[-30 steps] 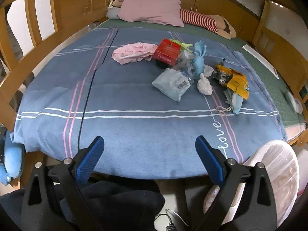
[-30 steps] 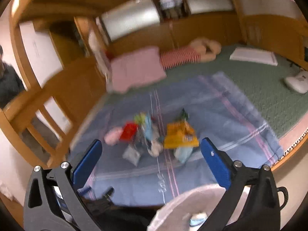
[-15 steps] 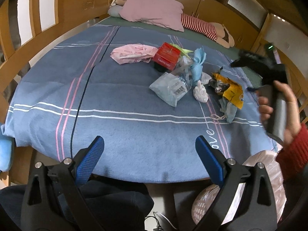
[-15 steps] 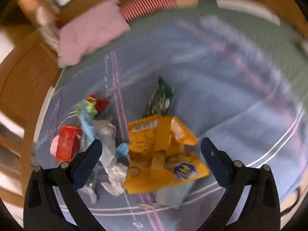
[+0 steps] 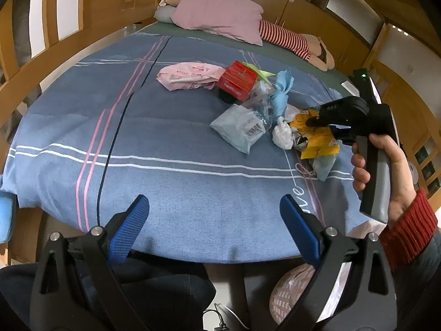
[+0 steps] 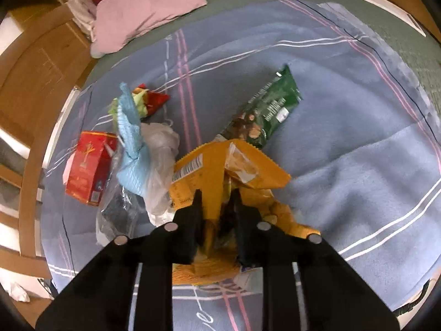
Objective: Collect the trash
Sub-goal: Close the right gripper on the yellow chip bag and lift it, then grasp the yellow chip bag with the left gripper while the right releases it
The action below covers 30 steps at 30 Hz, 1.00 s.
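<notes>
Now yellow wrapper (image 6: 217, 171) between tool (image 6: 216, 201) jaws

We find the near half of the blue blanket (image 5: 171, 171) bare and passable. The trash pile (image 5: 256, 110) crowds the right middle (items touching); wooden bed rails (image 5: 63, 47) wall the left side.

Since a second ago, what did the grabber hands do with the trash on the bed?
The right gripper swooped down from above the bed onto the yellow snack bag; its jaws have just been closing and now pinch the bag. In the left wrist view the right hand came in from the right. The left gripper stayed open and in place. The red box, blue cloth and pink bag lie as before.
</notes>
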Motion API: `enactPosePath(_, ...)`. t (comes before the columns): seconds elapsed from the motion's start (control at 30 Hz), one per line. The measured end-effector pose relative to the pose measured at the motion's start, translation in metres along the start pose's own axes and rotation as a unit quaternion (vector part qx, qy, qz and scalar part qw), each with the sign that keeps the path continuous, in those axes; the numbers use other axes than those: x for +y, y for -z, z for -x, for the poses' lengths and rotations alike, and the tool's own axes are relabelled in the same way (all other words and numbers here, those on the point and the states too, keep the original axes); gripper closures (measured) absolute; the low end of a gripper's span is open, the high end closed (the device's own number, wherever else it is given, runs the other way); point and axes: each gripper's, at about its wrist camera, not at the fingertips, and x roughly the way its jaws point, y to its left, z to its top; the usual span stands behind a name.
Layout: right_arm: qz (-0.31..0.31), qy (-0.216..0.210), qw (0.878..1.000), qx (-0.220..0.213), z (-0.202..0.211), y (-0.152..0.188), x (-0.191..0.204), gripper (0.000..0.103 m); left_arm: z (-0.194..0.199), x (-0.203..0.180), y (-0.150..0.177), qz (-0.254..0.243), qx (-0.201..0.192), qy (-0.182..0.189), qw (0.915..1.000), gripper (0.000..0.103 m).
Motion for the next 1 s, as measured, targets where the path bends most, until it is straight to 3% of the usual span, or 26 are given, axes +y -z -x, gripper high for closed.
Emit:
enactPosePath(0.23,0.025,-0.059,0.998,0.007,0.020,0.015,0.017,0.085,-0.001,0.007,0.000,0.029,-0.001,-0.014,0.9995,0.008)
enactPosePath(0.4,0.042,-0.067,0.997,-0.011,0.036,0.017,0.035,0.086,-0.001,0.020,-0.001,0.072,0.000,-0.010,0.9974,0.006)
enactPosePath(0.63,0.024,-0.129,0.990,-0.043,0.060,0.014,0.042,0.086,0.001,0.030,-0.002,0.108,-0.004,-0.011,0.9941,0.006)
enactPosePath(0.8,0.037,-0.165,0.985,-0.020,0.058,0.025,0.059,0.086,0.002,0.038,-0.002,0.135,-0.010,-0.021,0.9906,0.005)
enactPosePath(1.0,0.074,-0.171,0.982,0.015,0.037,0.043,0.088,0.086,0.010,0.040,-0.003,0.139,-0.033,-0.035,0.9891,0.005)
